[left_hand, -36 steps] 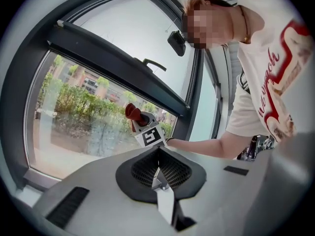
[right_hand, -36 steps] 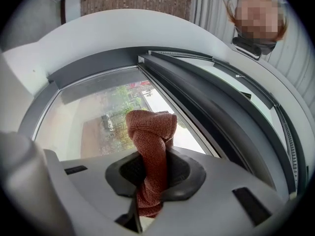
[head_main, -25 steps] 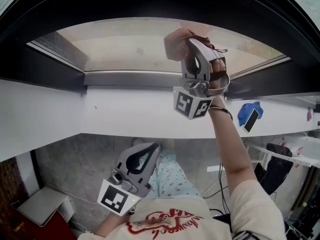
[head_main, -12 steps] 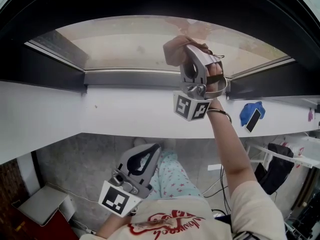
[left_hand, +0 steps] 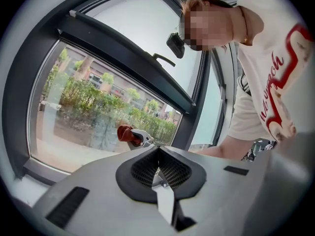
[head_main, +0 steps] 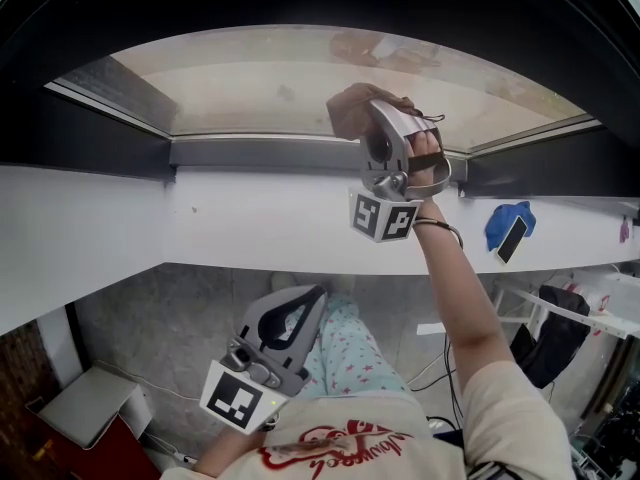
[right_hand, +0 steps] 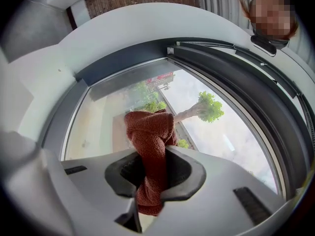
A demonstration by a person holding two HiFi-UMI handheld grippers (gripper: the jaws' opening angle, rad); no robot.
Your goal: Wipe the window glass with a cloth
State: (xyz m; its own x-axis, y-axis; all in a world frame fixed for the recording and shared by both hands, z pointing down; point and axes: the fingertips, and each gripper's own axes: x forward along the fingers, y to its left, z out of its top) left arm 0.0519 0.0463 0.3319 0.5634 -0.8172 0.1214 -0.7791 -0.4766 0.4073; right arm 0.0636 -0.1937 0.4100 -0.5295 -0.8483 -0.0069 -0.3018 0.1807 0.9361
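Observation:
A rust-red knitted cloth (head_main: 348,108) is pressed against the window glass (head_main: 250,83), just above the lower frame. My right gripper (head_main: 366,111) is shut on it, held up at arm's length. In the right gripper view the cloth (right_hand: 149,141) bulges out between the jaws and lies against the glass (right_hand: 98,117). My left gripper (head_main: 303,305) hangs low over the person's lap, away from the window, shut with nothing in it. In the left gripper view its jaws (left_hand: 158,173) meet, and the cloth (left_hand: 125,133) shows far off on the pane (left_hand: 83,117).
A white sill (head_main: 240,228) runs below the dark window frame (head_main: 260,154). A blue cloth with a dark phone (head_main: 506,230) lies on the sill to the right. A window handle (left_hand: 162,59) sits on the upper frame. Clutter stands at the lower right.
My right gripper has slid the cloth a little down the glass, closer to the lower frame. The left gripper has stayed where it was.

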